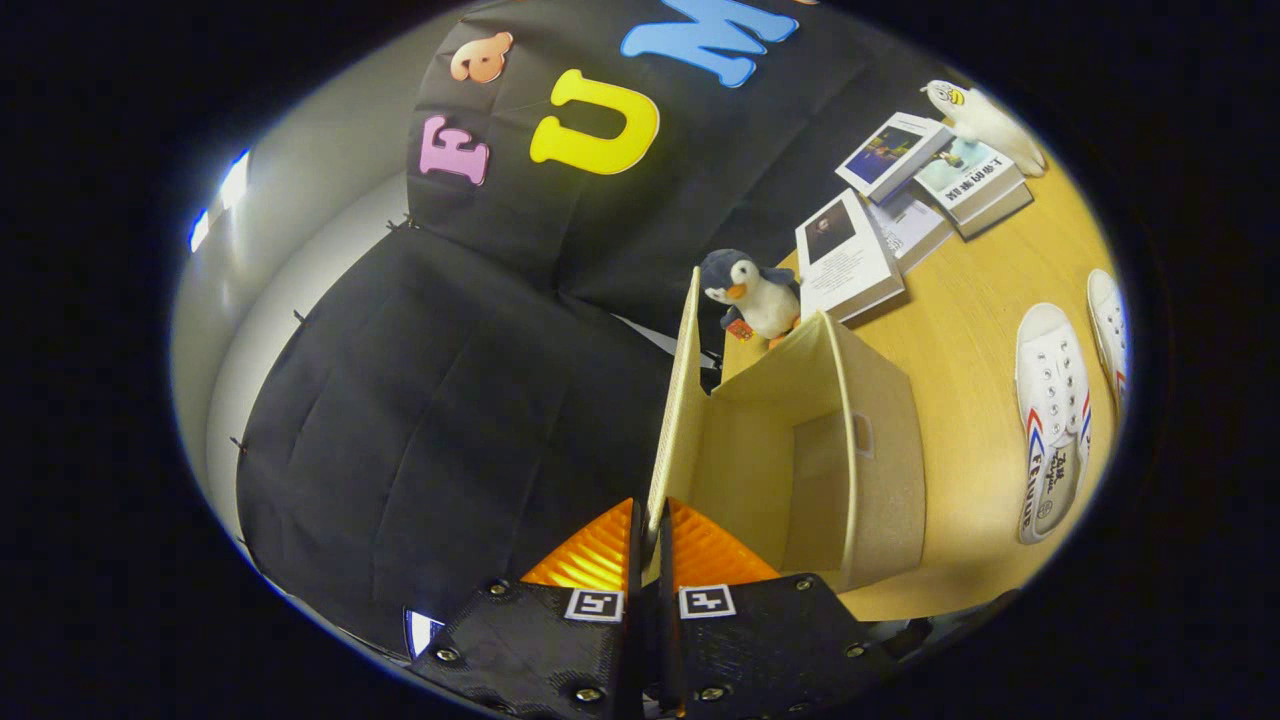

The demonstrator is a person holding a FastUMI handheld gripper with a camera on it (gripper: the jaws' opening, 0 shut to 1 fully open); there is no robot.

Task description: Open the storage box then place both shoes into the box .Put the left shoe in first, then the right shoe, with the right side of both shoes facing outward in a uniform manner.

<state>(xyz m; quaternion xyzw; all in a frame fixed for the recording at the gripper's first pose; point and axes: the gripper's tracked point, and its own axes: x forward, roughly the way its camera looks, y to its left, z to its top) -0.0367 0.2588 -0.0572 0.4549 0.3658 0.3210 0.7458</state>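
Along the raised lid (pixel 676 400) of the beige fabric storage box (pixel 850 450), the hand-held gripper (pixel 650 545) pinches the lid's edge, both fingers pressed on it. Beside the open box, on the pale wooden bench (pixel 965 330), lie two white canvas shoes (pixel 1050 420) well apart from it. Behind the box sits a plush penguin toy (pixel 755 292), next to stacked books (pixel 900 200).
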